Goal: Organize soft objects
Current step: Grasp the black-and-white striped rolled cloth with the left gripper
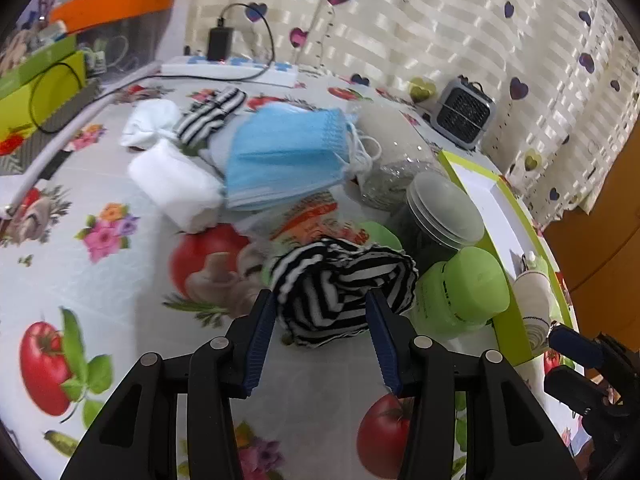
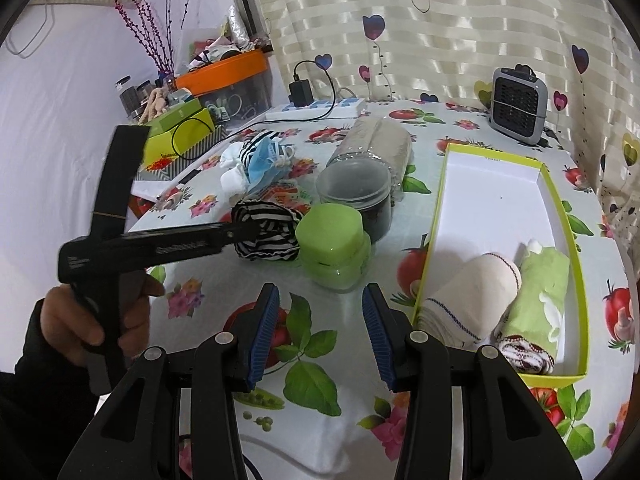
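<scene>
Fruit-and-flower oilcloth covers the table [image 2: 320, 420] before a heart-print curtain [image 2: 440, 20]. On it, the left gripper [image 1: 320, 300] has its jaws spread around a rolled black-and-white striped sock [image 1: 340, 280], which lies between the blue pads; whether they touch it is unclear. The right gripper [image 2: 320, 300] hovers with jaws spread and empty, beside the green-rimmed box [image 2: 560, 188] holding rolled cloths [image 2: 472, 296].

Green jar [image 1: 460, 292] crowds striped sock [image 1: 344, 284] — tablecloth [image 1: 120, 280] leftward bare.
</scene>
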Motion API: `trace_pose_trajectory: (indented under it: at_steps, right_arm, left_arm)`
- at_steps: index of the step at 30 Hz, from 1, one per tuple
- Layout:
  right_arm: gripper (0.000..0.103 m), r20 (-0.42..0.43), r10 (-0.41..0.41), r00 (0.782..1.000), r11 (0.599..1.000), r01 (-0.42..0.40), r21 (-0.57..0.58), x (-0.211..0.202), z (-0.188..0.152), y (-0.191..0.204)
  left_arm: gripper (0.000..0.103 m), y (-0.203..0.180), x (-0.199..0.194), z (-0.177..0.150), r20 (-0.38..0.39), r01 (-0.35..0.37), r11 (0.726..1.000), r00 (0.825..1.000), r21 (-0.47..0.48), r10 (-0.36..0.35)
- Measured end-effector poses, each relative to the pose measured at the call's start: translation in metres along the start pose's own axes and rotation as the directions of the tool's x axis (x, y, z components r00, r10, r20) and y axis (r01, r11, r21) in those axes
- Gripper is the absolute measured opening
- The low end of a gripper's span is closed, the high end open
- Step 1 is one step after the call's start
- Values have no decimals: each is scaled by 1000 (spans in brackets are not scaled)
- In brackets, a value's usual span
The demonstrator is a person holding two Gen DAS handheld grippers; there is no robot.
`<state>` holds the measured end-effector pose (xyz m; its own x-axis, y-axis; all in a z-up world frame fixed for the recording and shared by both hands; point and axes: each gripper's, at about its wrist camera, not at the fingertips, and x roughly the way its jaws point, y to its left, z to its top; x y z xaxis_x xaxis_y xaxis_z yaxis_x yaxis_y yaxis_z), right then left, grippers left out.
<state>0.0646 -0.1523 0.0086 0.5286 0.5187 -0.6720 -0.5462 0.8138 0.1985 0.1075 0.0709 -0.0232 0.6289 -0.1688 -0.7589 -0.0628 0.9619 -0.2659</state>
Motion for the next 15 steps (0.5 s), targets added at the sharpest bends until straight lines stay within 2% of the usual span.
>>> trace_pose_trajectory:
  at_steps: [5,8,11,15]
  right_arm:
    - [45,-5,-5,1000,1000,5,4,5,4,-2]
    - [45,-6,-2,1000,1000,2,8,9,8,-3]
    - [45,-4,2,1000,1000,-2,5,10,10,-2]
    - [45,-4,7,1000,1000,-7,0,12,12,1]
  left_arm:
    - [43,-5,11,-1,-16,6,1000,1000,21,-5]
    - [26,-4,14,-1,-12,-28,999,1000,18,28]
    - [12,0,15,-2,-13,-29,1000,999,10,29]
    - [9,6,9,-3,6,-13,1000,1000,-3,13]
